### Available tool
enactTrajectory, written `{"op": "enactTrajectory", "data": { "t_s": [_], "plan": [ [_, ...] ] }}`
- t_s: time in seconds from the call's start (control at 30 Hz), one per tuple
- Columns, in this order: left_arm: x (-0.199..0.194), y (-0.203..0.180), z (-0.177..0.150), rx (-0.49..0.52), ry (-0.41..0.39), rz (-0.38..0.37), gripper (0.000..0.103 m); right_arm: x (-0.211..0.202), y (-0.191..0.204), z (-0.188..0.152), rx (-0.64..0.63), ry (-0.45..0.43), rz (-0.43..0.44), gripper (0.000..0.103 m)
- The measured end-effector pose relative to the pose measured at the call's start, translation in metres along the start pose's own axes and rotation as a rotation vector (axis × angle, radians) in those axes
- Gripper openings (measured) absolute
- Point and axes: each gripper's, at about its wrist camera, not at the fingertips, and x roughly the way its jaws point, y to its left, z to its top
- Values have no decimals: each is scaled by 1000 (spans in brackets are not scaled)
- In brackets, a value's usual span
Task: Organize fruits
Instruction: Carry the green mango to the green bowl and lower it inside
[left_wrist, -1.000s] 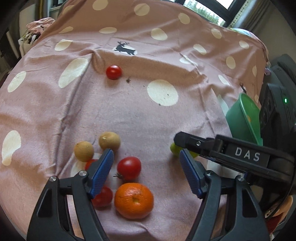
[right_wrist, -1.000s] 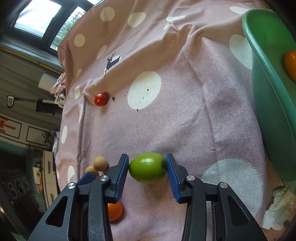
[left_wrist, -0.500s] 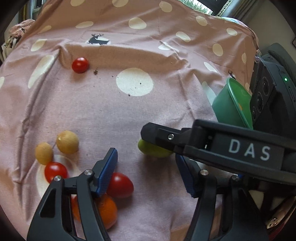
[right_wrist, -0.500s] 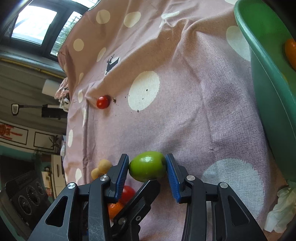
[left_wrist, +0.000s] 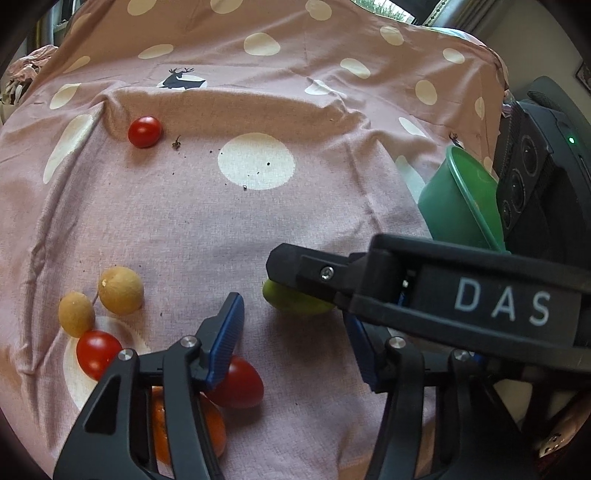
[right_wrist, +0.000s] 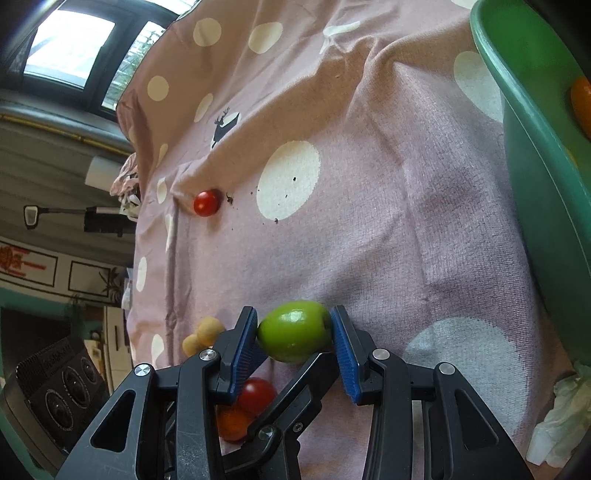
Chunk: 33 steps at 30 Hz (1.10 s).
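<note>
My right gripper (right_wrist: 295, 341) is shut on a green fruit (right_wrist: 295, 334), held just above the pink dotted cloth (right_wrist: 369, 221). In the left wrist view that green fruit (left_wrist: 291, 302) shows under the right gripper's black finger. My left gripper (left_wrist: 291, 339) is closing with its pads still apart; a red tomato (left_wrist: 242, 384) lies just inside its left finger, untouched by the right pad. An orange (left_wrist: 210, 424) sits under that finger. Two tan round fruits (left_wrist: 120, 290) and a small tomato (left_wrist: 98, 354) lie to the left. Another tomato (left_wrist: 144, 131) rests far back.
A green bowl (right_wrist: 535, 166) stands at the right with an orange fruit (right_wrist: 581, 103) inside; it also shows in the left wrist view, bowl (left_wrist: 458, 199). A black speaker-like box (left_wrist: 535, 177) stands beside it. Crumpled tissue (right_wrist: 554, 417) lies at the cloth's near right edge.
My left gripper has moved forward and right over the fruit pile and its jaws have narrowed. One of its fingers now shows under the green fruit. The right gripper kept still, holding the fruit.
</note>
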Motion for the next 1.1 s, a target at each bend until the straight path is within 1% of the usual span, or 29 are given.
{"op": "enactTrajectory", "data": {
  "t_s": [0.07, 0.1, 0.17, 0.33, 0.4, 0.53, 0.6, 0.77, 0.83, 0.9, 1.1],
  "plan": [
    [0, 1, 0, -4, 3, -17, 52, -1, 0, 0, -2, -1, -1, 43],
    [-1, 1, 0, -6, 4, -25, 49, 0, 0, 0, -2, 0, 0, 43],
    [-1, 2, 0, -14, 8, -45, 46, 0, 0, 0, -1, 4, 4, 43],
    [-1, 3, 0, -18, 11, -62, 44, 1, 1, 1, -9, 5, -1, 43],
    [-1, 4, 1, -20, 13, -72, 41, 0, 1, 0, -11, 4, -3, 43],
    [-2, 6, 0, -25, 18, -85, 41, 1, 1, 0, -11, 6, 1, 43],
    [-4, 7, -1, -25, 22, -72, 44, 0, 1, 0, -12, 12, 9, 43],
    [-9, 6, -3, 2, 19, -38, 45, 3, 4, -2, -25, 25, 8, 43],
    [-10, 8, -4, 1, 20, -28, 47, 3, 6, -2, -33, 23, 0, 43],
    [-11, 9, -4, 2, 16, -13, 52, 3, 6, -2, -35, 21, -6, 43],
    [-11, 12, -4, -14, 14, -16, 57, 2, 6, -2, -42, 19, -10, 43]
  ]
}}
